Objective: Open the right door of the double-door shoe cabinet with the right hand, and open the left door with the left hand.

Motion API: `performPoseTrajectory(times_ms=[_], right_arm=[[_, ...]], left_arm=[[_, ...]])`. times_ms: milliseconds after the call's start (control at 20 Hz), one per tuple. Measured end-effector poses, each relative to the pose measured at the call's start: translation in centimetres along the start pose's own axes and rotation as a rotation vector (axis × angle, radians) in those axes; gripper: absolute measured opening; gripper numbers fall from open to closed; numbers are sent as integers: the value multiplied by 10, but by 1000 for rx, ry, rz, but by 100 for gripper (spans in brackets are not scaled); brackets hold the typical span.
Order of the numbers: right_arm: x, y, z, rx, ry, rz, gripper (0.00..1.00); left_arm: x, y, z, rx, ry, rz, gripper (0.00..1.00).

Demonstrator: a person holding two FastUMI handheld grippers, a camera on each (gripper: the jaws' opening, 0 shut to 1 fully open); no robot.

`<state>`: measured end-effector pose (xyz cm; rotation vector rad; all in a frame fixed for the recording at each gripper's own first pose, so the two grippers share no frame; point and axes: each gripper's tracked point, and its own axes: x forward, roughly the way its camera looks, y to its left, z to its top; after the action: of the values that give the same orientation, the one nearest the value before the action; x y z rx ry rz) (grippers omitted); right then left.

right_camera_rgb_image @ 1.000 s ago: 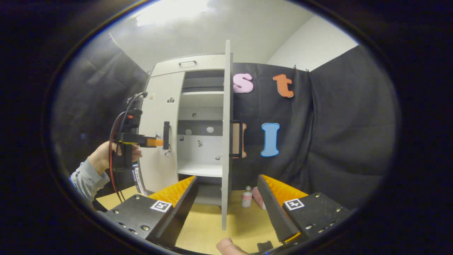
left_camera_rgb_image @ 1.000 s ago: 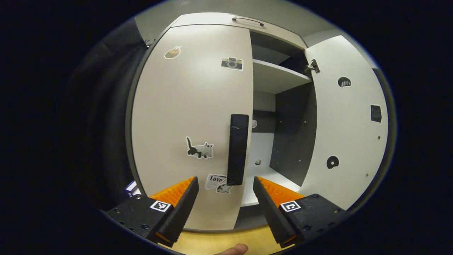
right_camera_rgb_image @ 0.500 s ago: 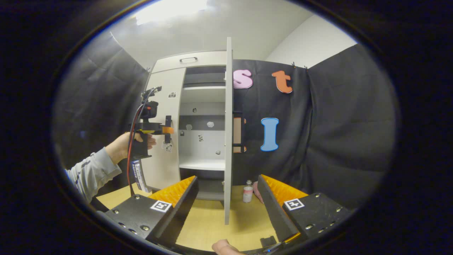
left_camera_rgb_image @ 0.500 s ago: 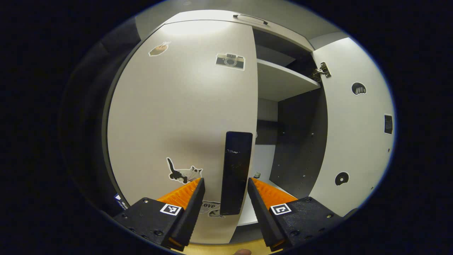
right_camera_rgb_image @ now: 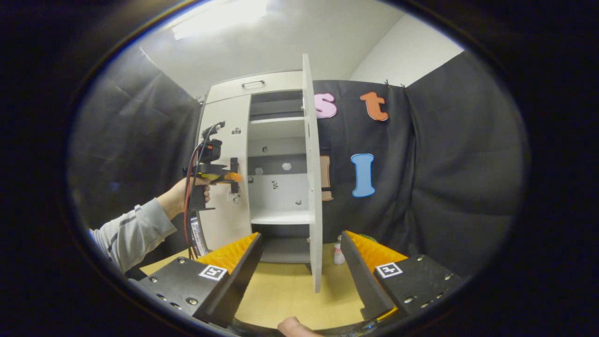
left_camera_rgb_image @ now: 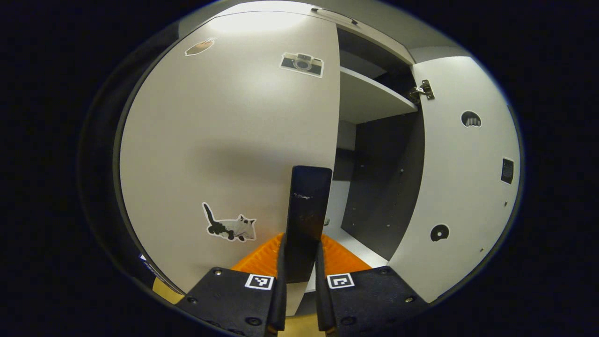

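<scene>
In the left gripper view, the left gripper [left_camera_rgb_image: 299, 262] is clenched on the black handle [left_camera_rgb_image: 306, 215] of the left door [left_camera_rgb_image: 224, 140], low at centre; that door is closed. The right door [left_camera_rgb_image: 463, 187] stands swung out at the right of the frame. In the right gripper view, the right gripper [right_camera_rgb_image: 299, 262] is released, fingers spread wide at the bottom, well apart from the shoe cabinet [right_camera_rgb_image: 276, 154] at upper centre.

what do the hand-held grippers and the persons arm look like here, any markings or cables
Each hand-held gripper has two wedge-shaped fingers on black blocks held by screws, and every block carries a small square black-and-white marker tag. In the right gripper view, the left hand-held gripper has a black pistol-style handle, a black camera unit on top, and red and black cables hanging down in a loop. The person's sleeve is light grey with darker stripes.
</scene>
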<state>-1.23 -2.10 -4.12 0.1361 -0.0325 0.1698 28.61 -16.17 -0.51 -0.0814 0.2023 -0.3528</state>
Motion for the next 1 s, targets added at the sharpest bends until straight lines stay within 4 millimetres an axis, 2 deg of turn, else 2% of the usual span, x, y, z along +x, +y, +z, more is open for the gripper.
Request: performPoseTrajectory(times_ms=[400, 800, 1000], right_arm=[[-27, 15, -3, 4, 11, -8, 99], [-48, 32, 4, 7, -10, 4, 99], [-62, 44, -6, 0, -8, 8, 99]], left_arm=[[-20, -3, 3, -3, 16, 41, 22], [-21, 4, 1, 27, 19, 34, 22], [-23, 7, 1, 47, 22, 36, 22]])
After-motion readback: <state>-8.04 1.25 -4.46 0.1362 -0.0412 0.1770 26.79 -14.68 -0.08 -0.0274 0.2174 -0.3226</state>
